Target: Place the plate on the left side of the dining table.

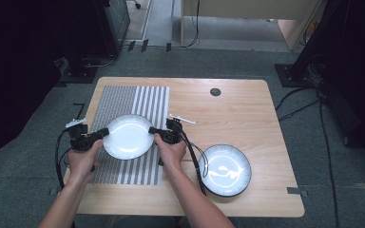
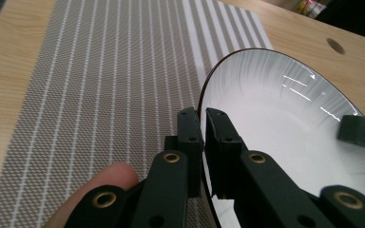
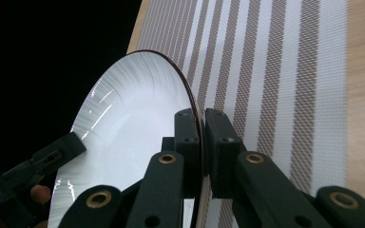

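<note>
1. My left tongs (image 1: 105, 131) are pinching the left rim of the white plate (image 1: 128, 136), jaws pressed on either side of its dark edge.
2. My right tongs (image 1: 153, 130) are clamped on the opposite rim in the same way.
3. The plate sits between both tongs over the striped placemat (image 1: 123, 97), on the left half of the bench (image 1: 237, 109).
4. A second plate (image 1: 225, 170) lies near the bench's front right, well apart.
</note>
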Demonstrator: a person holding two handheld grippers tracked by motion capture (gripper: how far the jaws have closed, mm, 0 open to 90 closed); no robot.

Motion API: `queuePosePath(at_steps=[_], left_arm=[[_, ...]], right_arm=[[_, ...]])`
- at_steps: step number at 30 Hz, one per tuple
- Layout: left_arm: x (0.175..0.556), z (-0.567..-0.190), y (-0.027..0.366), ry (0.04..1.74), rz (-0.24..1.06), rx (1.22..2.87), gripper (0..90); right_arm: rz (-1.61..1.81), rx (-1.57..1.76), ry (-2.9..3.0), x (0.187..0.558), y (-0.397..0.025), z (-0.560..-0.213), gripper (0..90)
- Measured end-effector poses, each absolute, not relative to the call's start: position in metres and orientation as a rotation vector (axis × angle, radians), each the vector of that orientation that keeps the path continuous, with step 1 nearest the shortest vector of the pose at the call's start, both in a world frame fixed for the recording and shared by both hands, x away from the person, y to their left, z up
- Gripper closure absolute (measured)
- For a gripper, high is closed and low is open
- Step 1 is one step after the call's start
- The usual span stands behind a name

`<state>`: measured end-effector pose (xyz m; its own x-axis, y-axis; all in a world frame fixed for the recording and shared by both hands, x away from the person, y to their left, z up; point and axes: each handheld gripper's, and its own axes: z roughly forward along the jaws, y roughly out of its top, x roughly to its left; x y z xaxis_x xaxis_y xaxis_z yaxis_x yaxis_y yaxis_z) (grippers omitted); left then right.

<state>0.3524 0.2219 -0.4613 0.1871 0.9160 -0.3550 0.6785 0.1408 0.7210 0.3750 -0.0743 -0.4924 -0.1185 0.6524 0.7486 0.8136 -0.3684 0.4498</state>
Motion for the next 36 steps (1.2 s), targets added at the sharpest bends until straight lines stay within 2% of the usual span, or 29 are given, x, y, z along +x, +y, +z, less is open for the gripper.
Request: queuePosePath(at_steps=[20, 36], left_arm=[[0.404, -0.492, 0.233, 1.655, 0.370, 1.533, 85.7], [0.408, -0.503, 0.229, 1.643, 0.385, 1.578, 82.7]], right_arm=[[-1.403, -2.008, -1.760, 0.435, -0.048, -0.515, 85.8], [-1.409, -1.994, -1.837, 0.441, -0.048, -0.521, 85.0]])
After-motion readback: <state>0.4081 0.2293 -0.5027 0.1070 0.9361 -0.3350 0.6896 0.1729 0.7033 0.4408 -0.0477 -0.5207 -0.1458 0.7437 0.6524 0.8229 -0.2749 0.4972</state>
